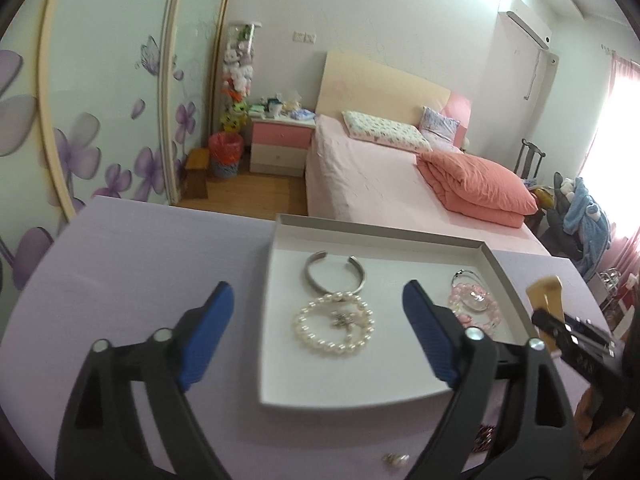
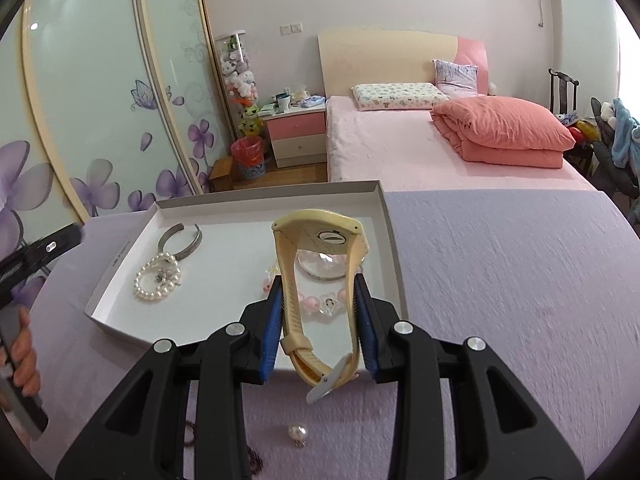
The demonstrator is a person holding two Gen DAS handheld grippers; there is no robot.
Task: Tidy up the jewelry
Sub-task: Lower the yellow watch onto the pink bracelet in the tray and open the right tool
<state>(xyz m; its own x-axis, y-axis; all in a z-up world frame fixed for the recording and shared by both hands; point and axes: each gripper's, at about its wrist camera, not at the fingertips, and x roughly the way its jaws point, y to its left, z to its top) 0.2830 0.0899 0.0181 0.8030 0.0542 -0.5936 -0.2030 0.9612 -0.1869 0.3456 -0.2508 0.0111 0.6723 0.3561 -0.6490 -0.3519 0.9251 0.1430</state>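
A shallow white tray [image 1: 280,360] [image 2: 120,256] lies on the lilac table. In it are a silver cuff bangle [image 1: 334,276] [image 2: 182,242], a pearl bracelet [image 1: 334,326] [image 2: 158,278] and a pink bead bracelet [image 1: 474,304] [image 2: 320,302]. My right gripper [image 2: 320,280] is shut on a cream wristwatch [image 2: 320,280] and holds it over the tray's right part; the watch also shows in the left wrist view [image 1: 544,300]. My left gripper [image 1: 318,300] is open and empty above the tray. A pearl earring [image 1: 396,459] [image 2: 298,432] and dark beads [image 1: 482,438] [image 2: 256,460] lie on the table near the tray's front edge.
The table edge lies behind the tray. Beyond it are a pink bed [image 2: 440,152], a pink nightstand [image 2: 296,136], a red bin [image 2: 248,156] and sliding wardrobe doors [image 2: 100,120] on the left.
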